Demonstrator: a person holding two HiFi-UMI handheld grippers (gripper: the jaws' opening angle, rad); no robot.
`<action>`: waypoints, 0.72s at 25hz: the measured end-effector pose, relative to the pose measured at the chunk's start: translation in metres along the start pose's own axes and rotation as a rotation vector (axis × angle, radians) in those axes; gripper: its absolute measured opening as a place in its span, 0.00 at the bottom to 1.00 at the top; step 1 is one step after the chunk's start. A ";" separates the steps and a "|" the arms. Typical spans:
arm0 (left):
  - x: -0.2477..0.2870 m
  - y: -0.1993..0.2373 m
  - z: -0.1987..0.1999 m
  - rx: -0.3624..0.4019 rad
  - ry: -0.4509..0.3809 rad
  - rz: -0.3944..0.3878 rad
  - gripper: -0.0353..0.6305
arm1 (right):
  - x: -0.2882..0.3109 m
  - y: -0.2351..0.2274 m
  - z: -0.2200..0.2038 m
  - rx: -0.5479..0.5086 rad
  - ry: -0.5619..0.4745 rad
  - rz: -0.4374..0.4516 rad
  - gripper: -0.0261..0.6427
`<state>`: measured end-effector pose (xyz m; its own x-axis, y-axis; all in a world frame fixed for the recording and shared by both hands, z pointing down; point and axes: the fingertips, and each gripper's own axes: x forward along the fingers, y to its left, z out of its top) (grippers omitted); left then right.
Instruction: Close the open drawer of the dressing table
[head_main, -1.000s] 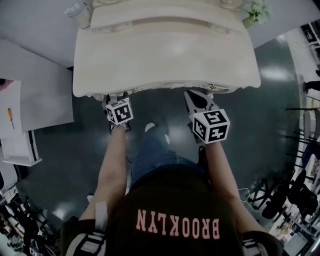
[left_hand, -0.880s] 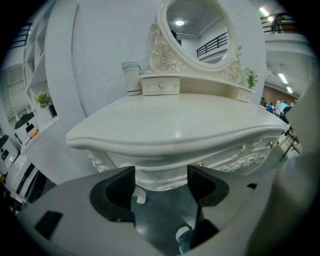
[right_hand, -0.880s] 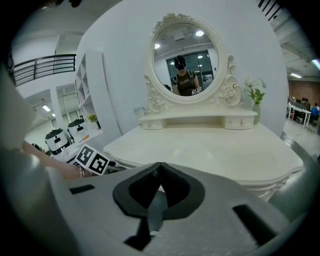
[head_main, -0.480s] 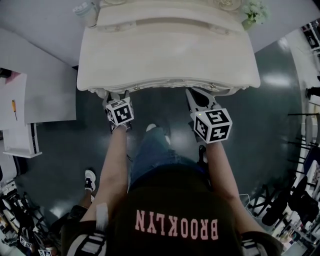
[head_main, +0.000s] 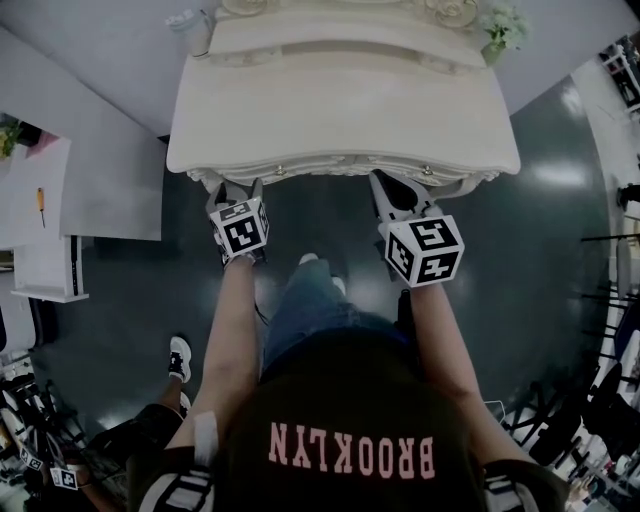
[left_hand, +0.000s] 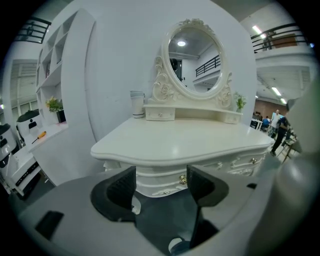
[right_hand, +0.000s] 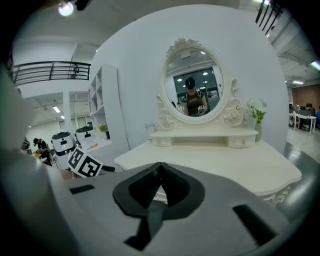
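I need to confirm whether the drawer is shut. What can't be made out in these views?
Head view: the top of the dressing table overhangs and hides the drawer fronts.
Left gripper view: the left gripper body cuts off the drawer front below its knob; flushness unclear.
Right gripper view: the right gripper body hides the drawers.

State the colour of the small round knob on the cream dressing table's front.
The knob is gold; left gripper view.

An orange-handled screwdriver (head_main: 41, 203) lies on the white shelf unit (head_main: 30, 262) at the left, above the dark glossy floor (head_main: 550, 260). A pale cup (head_main: 190, 20) stands far left and a small flower vase (head_main: 500, 30) far right. A white sneaker (head_main: 180, 358) shows near left on that floor.
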<state>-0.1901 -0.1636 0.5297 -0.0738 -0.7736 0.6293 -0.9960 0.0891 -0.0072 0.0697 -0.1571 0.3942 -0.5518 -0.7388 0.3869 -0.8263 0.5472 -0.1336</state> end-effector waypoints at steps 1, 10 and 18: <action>-0.005 -0.002 0.003 -0.002 -0.015 -0.006 0.52 | -0.003 0.001 0.003 -0.004 -0.012 0.000 0.03; -0.061 -0.019 0.044 0.045 -0.181 -0.039 0.34 | -0.024 0.014 0.020 -0.016 -0.093 0.025 0.03; -0.101 -0.025 0.081 0.055 -0.315 -0.046 0.17 | -0.041 0.023 0.049 -0.072 -0.199 0.043 0.03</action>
<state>-0.1623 -0.1389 0.4031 -0.0326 -0.9329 0.3587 -0.9992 0.0227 -0.0317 0.0678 -0.1336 0.3302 -0.6038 -0.7732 0.1937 -0.7951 0.6014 -0.0778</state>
